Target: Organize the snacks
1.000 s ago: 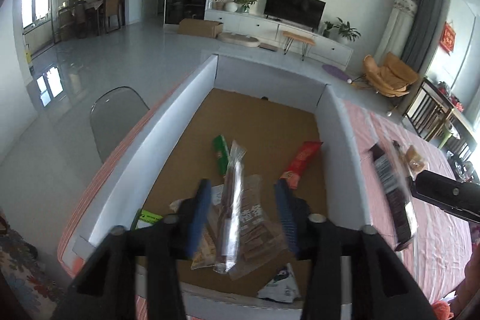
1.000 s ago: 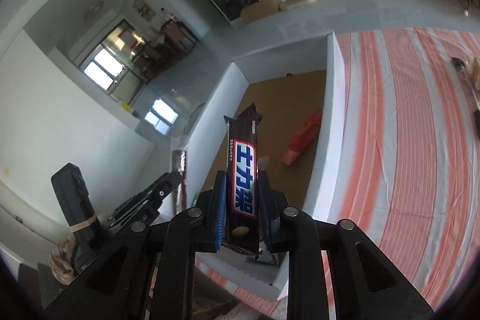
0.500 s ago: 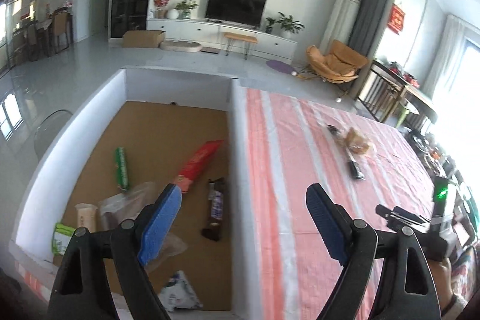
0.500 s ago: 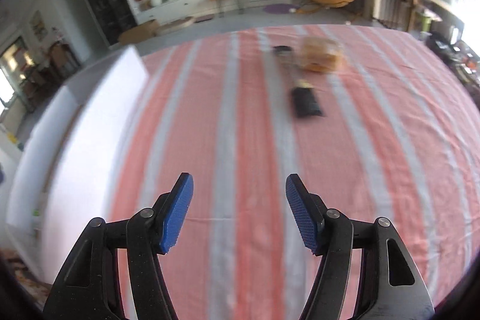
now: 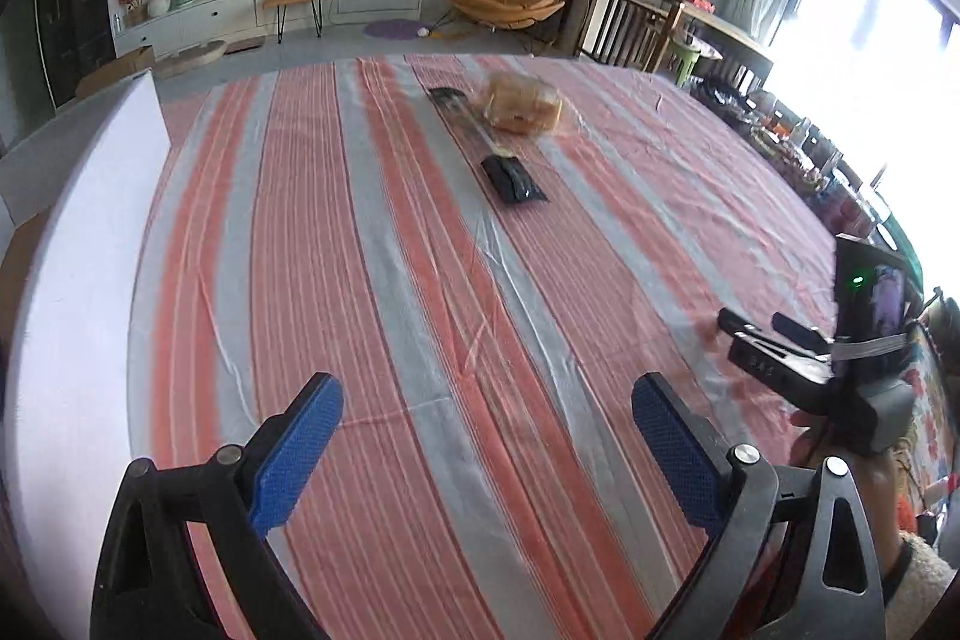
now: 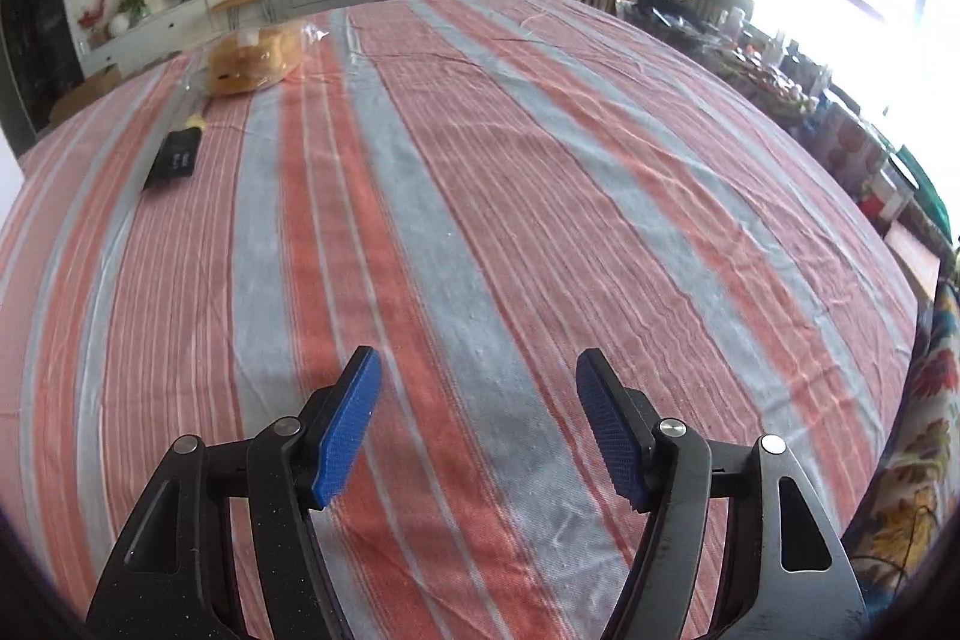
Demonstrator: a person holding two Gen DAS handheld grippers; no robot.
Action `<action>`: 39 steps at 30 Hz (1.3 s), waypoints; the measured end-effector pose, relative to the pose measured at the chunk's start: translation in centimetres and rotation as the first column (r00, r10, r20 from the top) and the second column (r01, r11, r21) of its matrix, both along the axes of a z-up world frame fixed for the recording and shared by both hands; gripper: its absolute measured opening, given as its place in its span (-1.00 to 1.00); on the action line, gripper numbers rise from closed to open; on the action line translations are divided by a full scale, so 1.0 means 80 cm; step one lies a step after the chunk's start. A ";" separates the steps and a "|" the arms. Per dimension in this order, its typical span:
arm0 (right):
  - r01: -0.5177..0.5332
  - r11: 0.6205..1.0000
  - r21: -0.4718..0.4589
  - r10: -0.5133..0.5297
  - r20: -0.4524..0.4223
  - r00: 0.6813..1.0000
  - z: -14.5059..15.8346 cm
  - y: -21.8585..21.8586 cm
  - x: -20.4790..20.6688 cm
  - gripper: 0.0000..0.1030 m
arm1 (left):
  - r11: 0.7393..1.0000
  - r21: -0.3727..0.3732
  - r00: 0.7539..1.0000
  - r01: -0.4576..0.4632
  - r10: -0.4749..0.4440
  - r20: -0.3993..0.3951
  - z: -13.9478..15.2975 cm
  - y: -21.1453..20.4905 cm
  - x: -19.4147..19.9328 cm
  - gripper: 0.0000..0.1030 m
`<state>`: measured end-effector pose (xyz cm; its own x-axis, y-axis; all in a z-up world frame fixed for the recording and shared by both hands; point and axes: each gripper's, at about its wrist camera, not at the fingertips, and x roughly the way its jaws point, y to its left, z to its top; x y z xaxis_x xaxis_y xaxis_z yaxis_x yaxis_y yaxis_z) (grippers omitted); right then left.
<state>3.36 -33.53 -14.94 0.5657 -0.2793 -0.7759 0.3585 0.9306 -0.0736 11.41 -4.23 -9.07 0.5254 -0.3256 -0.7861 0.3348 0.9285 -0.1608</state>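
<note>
Left gripper [image 5: 486, 445] swung off white box [image 5: 72, 280], right gripper [image 6: 477, 421] emptied, spread

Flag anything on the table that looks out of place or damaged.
Nothing looks damaged or spilled. A bagged bread, a black packet and a long clear-wrapped snack lie loose on the striped cloth, not in the box.

I see bare striped tablecloth [image 5: 420, 280] ahead of both grippers, open to pass over. Far across lie a black packet [image 5: 513, 180] and bagged bread [image 5: 523, 105] (close together). A white box wall [image 5: 78, 244] blocks the left.
</note>
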 end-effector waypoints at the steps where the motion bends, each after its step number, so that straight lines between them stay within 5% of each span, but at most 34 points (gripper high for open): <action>1: 0.006 1.000 0.000 -0.006 -0.002 1.000 -0.002 -0.001 0.002 0.37 | 1.000 0.019 1.000 -0.001 0.001 -0.004 -0.012 -0.009 0.006 0.87; 12: 0.069 0.995 0.072 -0.070 0.015 0.997 -0.013 -0.013 -0.004 0.64 | 0.988 0.147 0.999 -0.047 0.050 -0.014 -0.091 -0.031 0.046 0.88; 39: 0.067 0.995 0.072 -0.068 0.014 0.998 -0.014 -0.013 -0.004 0.70 | 0.984 0.161 0.997 -0.073 0.069 0.028 -0.095 -0.025 0.040 1.00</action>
